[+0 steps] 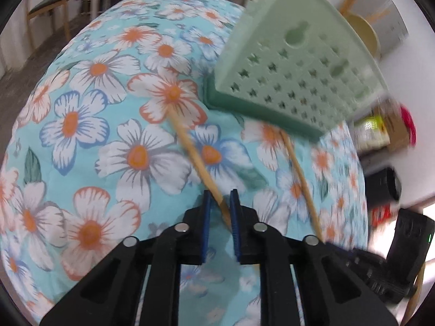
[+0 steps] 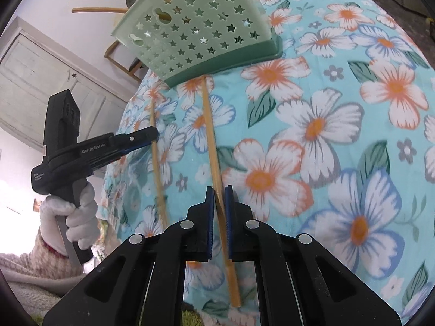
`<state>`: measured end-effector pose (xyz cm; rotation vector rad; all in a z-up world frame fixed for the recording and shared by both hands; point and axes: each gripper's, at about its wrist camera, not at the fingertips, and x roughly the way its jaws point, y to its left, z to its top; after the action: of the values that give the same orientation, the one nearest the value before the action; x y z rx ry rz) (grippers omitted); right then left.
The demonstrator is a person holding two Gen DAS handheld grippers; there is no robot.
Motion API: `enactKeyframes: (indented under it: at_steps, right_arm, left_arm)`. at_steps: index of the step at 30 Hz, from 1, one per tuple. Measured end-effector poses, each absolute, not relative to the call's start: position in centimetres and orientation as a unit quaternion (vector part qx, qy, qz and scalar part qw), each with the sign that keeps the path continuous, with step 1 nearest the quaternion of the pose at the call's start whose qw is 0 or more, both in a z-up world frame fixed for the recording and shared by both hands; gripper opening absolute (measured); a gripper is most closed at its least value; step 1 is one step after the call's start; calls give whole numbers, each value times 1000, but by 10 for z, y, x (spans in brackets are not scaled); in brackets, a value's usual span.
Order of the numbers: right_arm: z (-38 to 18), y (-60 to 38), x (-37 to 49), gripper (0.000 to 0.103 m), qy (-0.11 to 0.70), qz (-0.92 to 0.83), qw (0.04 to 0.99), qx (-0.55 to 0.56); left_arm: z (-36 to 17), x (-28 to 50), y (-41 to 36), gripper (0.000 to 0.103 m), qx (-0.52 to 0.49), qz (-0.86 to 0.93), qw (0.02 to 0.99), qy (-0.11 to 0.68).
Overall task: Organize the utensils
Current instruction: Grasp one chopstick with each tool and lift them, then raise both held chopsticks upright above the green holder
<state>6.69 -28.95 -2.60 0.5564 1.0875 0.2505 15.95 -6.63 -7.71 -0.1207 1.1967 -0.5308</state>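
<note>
Two wooden chopsticks lie in front of a pale green utensil holder [image 1: 299,62] [image 2: 201,24] with star-shaped holes, on a flowered tablecloth [image 1: 89,146]. In the left wrist view one chopstick [image 1: 190,141] runs slantwise between the blue pads of my left gripper [image 1: 220,198]. It touches the right pad, a small gap shows at the left pad, and the jaws stand narrow. My right gripper [image 2: 218,198] is shut on the other chopstick [image 2: 210,130], whose far end points at the holder's base. In the right wrist view my left gripper [image 2: 151,134] sits over its chopstick [image 2: 157,174].
A hand in a white glove [image 2: 73,217] holds the left gripper's handle near the table's left edge. Beyond the table are a white cabinet [image 2: 40,81], wooden chairs [image 1: 54,5] and boxes [image 1: 380,130]. The cloth to the right in the right wrist view carries no objects.
</note>
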Motion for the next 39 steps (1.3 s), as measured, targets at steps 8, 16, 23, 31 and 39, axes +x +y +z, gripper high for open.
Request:
enactKeyframes:
  at_steps: [8, 16, 23, 31, 39]
  right_arm:
    - [-28, -300, 48, 10, 515, 121, 799, 286]
    - [-9, -287, 76, 29, 506, 134, 816, 245]
    - [-17, -263, 125, 29, 511, 119, 831, 187]
    - [-23, -245, 160, 10, 510, 88, 846, 132]
    - [-5, -254, 156, 4, 488, 89, 854, 157]
  left_arm:
    - [-71, 154, -44, 11, 11, -287, 773, 565]
    - [-66, 173, -38, 25, -8, -282, 779, 560]
    - [-71, 196, -52, 25, -1, -274, 782, 560]
    - [-74, 213, -61, 19, 15, -251, 796, 551]
    - [-60, 215, -54, 9, 3, -228, 818, 528]
